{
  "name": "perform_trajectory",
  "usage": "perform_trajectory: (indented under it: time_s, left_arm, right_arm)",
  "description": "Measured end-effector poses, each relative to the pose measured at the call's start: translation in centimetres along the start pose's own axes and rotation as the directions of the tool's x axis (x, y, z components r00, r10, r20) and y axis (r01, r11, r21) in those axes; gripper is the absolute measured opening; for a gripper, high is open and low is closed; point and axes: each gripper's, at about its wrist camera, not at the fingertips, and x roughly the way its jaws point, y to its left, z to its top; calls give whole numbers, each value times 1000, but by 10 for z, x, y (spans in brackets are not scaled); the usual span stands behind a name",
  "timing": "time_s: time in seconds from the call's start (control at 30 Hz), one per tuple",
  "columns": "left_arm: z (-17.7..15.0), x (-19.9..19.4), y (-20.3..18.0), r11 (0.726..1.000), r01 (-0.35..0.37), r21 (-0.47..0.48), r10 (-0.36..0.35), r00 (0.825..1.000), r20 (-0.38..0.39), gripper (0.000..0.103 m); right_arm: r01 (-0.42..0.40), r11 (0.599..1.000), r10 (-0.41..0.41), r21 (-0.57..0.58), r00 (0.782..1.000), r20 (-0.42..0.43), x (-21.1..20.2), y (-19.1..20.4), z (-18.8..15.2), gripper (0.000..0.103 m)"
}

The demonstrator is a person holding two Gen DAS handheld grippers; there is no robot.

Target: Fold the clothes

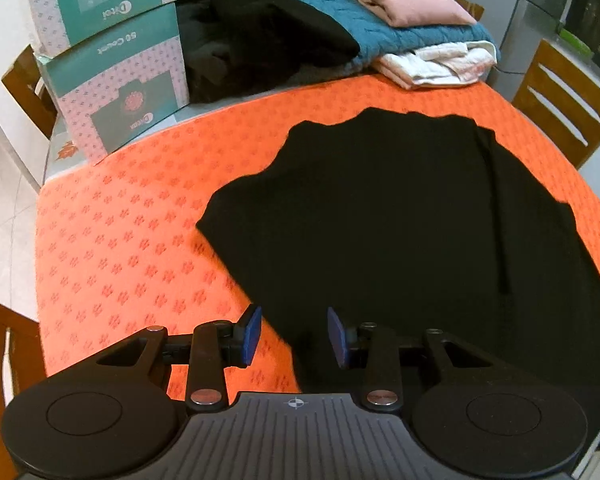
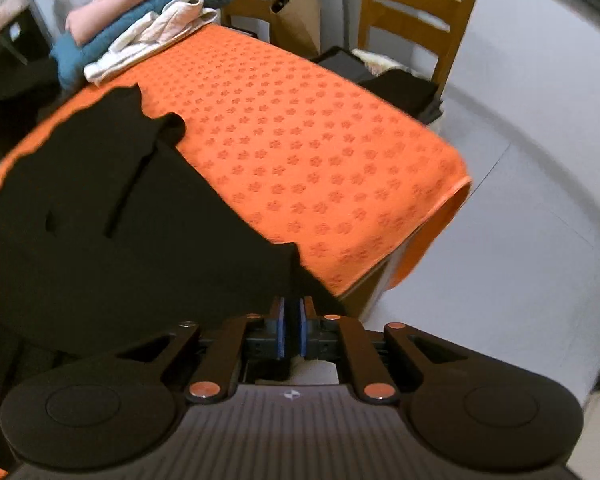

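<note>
Left wrist: orange mat (image 1: 140,220) under black garment (image 1: 400,220), wooden chairs (image 1: 564,104) seemingly around.

Orange patterned cloth (image 1: 140,216) covers the desk; a black garment (image 1: 400,216) lies flat on it, folded clothes (image 1: 412,32) and boxes (image 1: 116,80) behind.

The left black two-finger gripper with blue pads (image 1: 294,337) is pointing steeply downward, jaws standing apart and empty. The right black gripper (image 2: 291,326) is angling down, jaws nearly closed.
</note>
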Motion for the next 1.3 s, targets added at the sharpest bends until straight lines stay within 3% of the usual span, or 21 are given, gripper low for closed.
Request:
perform_trajectory:
  time_s: [0.17,0.43,0.53,0.87,0.93,1.3]
  left_arm:
    - [-19,-20,2,1000,-2,-11,2,1000,-6,41]
    - [-55,-45,0,999,-1,-37,1,1000,-8,44]
    - [-68,-52,0,999,-6,-47,6,1000,-4,45]
    - [-108,-75,-9,996,-17,-85,18,1000,10,50]
    - [-118,-84,-13,992,-29,-121,32,999,17,51]
    - [-193,-125,-68,942,-126,-312,143,989,33,56]
  right_arm:
    - [-25,995,30,-93,998,50,-3,10,4,11]
    - [-14,965,4,-263,999,-40,41,32,3,11]
    - [-4,951,-8,-308,999,-36,37,36,5,11]
    - [-68,942,67,-329,998,-12,12,21,19,18]
    - [-92,931,93,-352,996,-15,10,16,21,23]
    - [-267,815,256,-514,962,-95,8,-21,27,28]
